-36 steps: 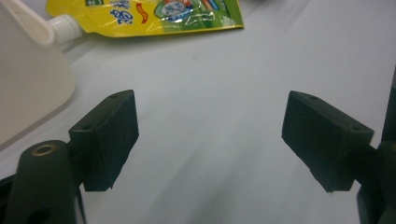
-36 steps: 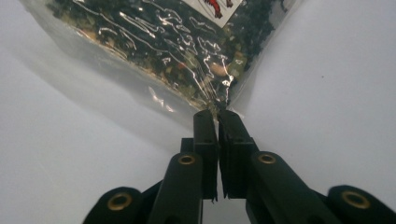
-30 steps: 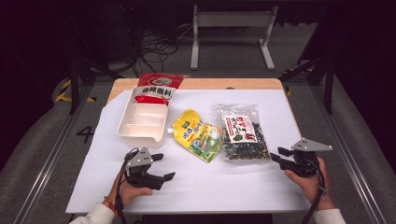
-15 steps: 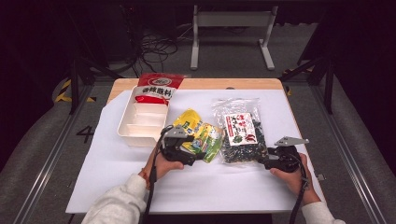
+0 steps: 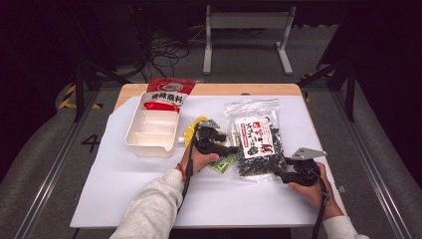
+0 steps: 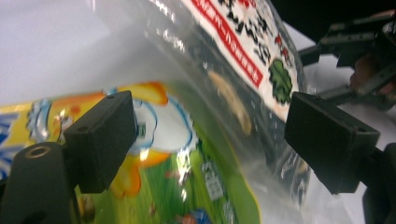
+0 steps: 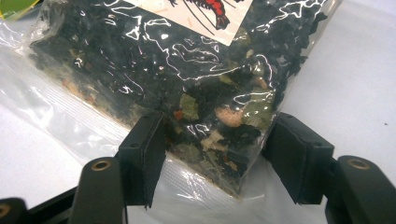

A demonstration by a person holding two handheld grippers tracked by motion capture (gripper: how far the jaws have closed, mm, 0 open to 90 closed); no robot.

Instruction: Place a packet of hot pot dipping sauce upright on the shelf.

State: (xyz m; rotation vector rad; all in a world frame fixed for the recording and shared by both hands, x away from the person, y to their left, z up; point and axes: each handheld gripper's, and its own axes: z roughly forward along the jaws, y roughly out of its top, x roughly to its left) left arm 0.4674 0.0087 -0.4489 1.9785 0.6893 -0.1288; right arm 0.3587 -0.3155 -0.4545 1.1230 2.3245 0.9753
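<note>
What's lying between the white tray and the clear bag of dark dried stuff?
In the high view, a yellow-green snack pouch lies between the white tray and the clear bag, partly under the left gripper.

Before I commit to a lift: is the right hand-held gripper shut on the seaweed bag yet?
Not clearly. The right hand-held gripper straddles the seaweed bag's corner, jaws spread.

A wooden table (image 5: 209,89) is carrying a white sheet (image 5: 124,184) that is covering most of its top. A white divided tray (image 5: 152,132) is lying on the sheet at the left, with a red packet (image 5: 166,94) at its far end. A yellow-green snack bag (image 5: 224,162) and a clear bag of dark dried pieces (image 5: 256,137) are lying side by side to the tray's right, their near edges touching.
</note>
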